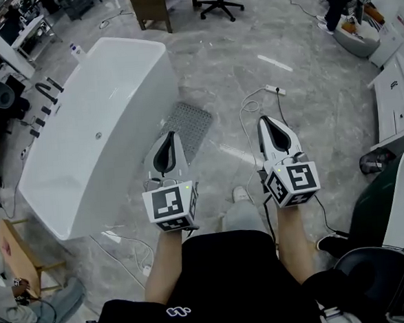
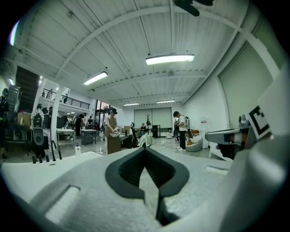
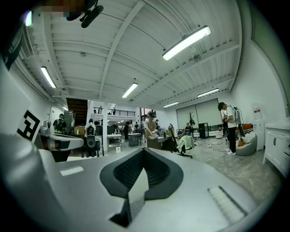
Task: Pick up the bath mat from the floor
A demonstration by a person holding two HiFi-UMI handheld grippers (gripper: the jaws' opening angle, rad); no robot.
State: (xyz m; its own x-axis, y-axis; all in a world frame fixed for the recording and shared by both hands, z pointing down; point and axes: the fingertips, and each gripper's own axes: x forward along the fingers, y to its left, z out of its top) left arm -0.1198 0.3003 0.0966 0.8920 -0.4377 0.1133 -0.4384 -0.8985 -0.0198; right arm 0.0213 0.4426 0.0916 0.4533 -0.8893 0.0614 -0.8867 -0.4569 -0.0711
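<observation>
A person holds two tongs level above the grey marbled floor (image 1: 301, 95). The left tongs (image 1: 170, 136) and the right tongs (image 1: 264, 120) are both closed on nothing (each gripper view shows its tips meeting). The grey bath mat (image 1: 192, 123) lies flat on the floor just beside the white bathtub (image 1: 103, 123), its near corner hidden behind the left tongs. Neither gripper view shows the mat. Both look across the room, where distant people (image 2: 181, 129) are too small to make out.
</observation>
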